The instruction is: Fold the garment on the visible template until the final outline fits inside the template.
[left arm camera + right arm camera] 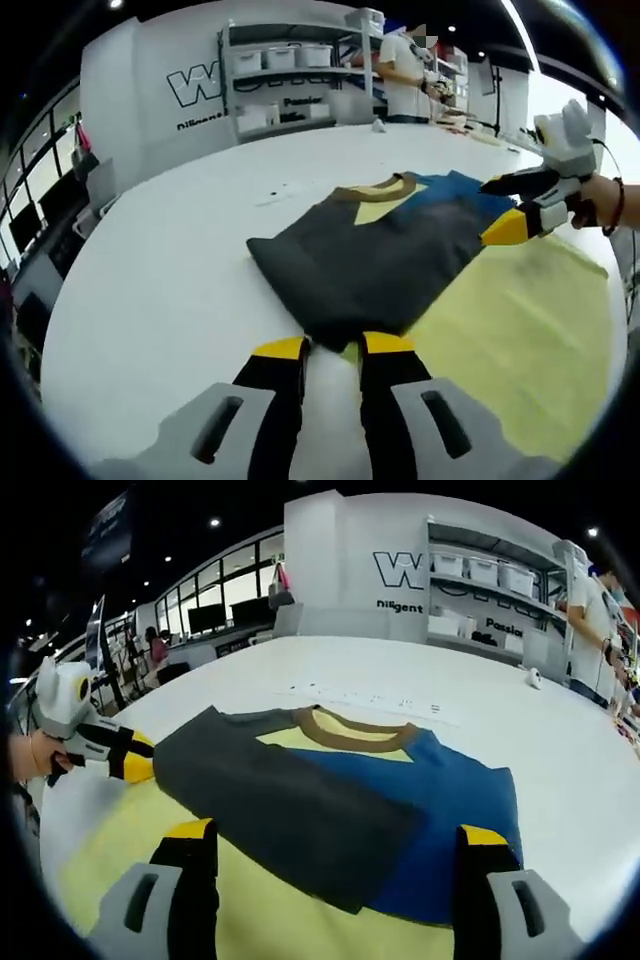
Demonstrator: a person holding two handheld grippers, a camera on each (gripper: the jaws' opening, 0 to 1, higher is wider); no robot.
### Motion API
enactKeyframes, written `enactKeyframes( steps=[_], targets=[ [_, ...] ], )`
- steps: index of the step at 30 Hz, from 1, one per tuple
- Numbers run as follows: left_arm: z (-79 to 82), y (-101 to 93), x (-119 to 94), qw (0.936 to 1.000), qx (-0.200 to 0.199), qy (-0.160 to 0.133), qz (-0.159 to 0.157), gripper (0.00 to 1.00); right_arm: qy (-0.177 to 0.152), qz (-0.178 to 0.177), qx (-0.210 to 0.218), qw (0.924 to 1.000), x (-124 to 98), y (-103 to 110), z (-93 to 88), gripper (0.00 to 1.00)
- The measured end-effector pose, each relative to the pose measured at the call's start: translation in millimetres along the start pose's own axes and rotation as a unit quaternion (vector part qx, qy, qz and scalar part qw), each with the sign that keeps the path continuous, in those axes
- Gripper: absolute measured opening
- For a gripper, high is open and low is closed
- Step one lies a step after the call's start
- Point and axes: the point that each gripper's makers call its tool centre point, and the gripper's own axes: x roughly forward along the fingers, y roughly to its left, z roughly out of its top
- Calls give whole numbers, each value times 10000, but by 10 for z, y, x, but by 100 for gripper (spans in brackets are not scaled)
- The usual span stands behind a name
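Garment (385,250) lies on a white table (160,280), partly over a pale yellow template (520,340): a T-shirt with a brown collar (350,730), yellow chest, blue body, and a dark grey panel (290,810) folded across it. In the left gripper view, the left gripper (333,350) sits low at the near folded edge of the grey cloth, jaws a narrow gap apart, nothing clearly clamped between them. The right gripper (335,845) hangs above the shirt with jaws spread wide, holding nothing. In the left gripper view it enters from the right, yellow tips at the shirt's blue edge. Shelving (290,80) with bins and a person (405,75) stand behind the table.
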Motion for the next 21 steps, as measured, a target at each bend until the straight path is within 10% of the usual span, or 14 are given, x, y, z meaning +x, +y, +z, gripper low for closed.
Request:
enactKeyframes(
  steps=[21],
  targets=[
    [-103,8,-125,9989,434,73,-138,0,12,-226,-105,9997,95,-56,-34,95]
  ],
)
